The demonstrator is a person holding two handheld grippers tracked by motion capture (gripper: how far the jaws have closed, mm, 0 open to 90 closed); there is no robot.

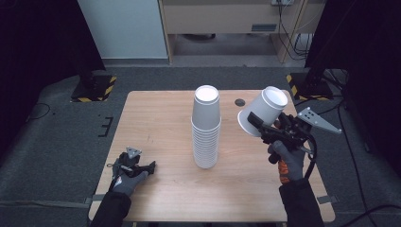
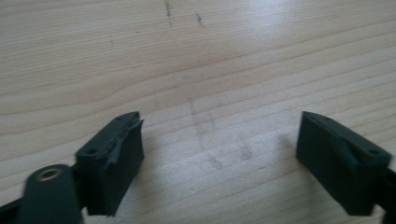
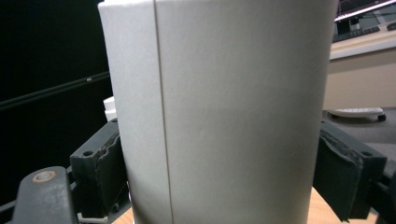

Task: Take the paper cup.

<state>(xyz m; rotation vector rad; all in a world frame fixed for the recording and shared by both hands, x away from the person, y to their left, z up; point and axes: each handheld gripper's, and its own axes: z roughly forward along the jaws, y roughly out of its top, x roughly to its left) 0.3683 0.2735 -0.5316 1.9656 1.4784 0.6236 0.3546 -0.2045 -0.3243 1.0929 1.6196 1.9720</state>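
Right gripper [image 1: 265,126] clamped on a single white paper cup [image 1: 263,111], held tilted above the light wooden table [image 1: 161,118] at three o'clock of the tall stack of white paper cups [image 1: 206,127]. Left gripper [image 1: 142,166], at eight o'clock of the stack, rests low over bare wood, its jaws apart with nothing between them

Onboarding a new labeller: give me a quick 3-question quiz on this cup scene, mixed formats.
1. True or false: the right gripper grips a white paper cup clear of the table.
2. What stands mid-table? A) one cup B) a stack of nested cups C) a bowl
3. What lies between the left gripper's jaws?

Key: 1 true. 2 B. 3 nothing, just bare tabletop; the jaws stand open.
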